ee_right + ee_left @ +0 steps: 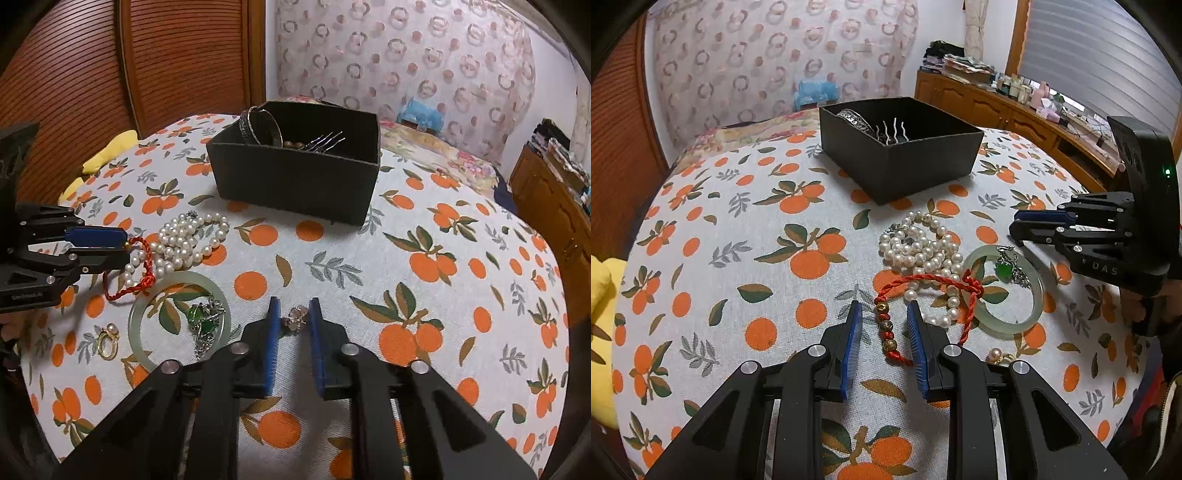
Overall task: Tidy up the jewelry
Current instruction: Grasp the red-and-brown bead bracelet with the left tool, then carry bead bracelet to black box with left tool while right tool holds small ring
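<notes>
A black box (905, 162) (295, 177) holds a silver bangle (258, 125) and a metal hair comb (325, 142). On the cloth lie a pearl necklace (923, 251) (184, 240), a red cord bracelet (886, 325) (142, 280) with bronze beads, a jade bangle (1008, 321) (142, 347), a green pendant (1004, 269) (203, 319), a gold pearl ring (109, 341) and a small pink flower piece (295, 319). My left gripper (882, 310) is open with the red bracelet's beads between its fingers. My right gripper (294, 306) is open around the pink piece.
The round table wears an orange-print cloth (738, 258) (443, 295). A yellow cloth (107, 155) lies at its far left edge. A wooden cabinet (1015, 110) with bottles and a bed stand beyond the table. A wooden wardrobe (147, 55) is behind.
</notes>
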The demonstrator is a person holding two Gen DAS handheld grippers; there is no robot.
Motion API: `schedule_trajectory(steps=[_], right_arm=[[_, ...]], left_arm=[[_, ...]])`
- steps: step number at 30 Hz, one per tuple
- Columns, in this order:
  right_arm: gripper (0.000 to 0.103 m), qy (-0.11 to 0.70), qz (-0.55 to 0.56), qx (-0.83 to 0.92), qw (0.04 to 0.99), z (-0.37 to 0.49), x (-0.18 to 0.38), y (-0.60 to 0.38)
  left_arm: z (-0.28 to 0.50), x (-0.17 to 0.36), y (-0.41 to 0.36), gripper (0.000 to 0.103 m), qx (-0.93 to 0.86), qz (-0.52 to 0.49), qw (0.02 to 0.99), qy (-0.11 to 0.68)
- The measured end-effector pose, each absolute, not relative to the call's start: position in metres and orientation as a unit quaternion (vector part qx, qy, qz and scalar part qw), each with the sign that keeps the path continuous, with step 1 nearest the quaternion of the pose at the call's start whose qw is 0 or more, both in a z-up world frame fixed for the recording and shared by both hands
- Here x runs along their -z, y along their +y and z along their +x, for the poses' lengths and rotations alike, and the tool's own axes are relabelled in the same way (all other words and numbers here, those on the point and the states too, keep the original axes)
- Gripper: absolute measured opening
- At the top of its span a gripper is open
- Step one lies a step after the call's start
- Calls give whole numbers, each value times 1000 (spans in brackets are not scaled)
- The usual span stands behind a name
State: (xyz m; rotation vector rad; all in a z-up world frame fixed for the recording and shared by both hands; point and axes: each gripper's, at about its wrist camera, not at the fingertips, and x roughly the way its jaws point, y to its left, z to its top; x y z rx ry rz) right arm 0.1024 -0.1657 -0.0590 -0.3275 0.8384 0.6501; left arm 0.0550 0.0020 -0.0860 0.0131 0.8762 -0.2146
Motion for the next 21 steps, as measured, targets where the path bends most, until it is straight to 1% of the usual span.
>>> schedule_trajectory(steps=[3,5,11,21], right_arm=[[17,394,-158,-305,852,101,59,-166],[17,392,-157,-305,854,100,58,-167],[17,377,-164,-301,860,94,51,-168],[17,348,-155,-313,870,91,28,-165]], left_arm=[[55,86,1,19,101,12,901,422],[56,87,0,8,98,15,902,421],[56,84,1,6,94,13,907,411],[53,47,11,6,83,-6,929,360]])
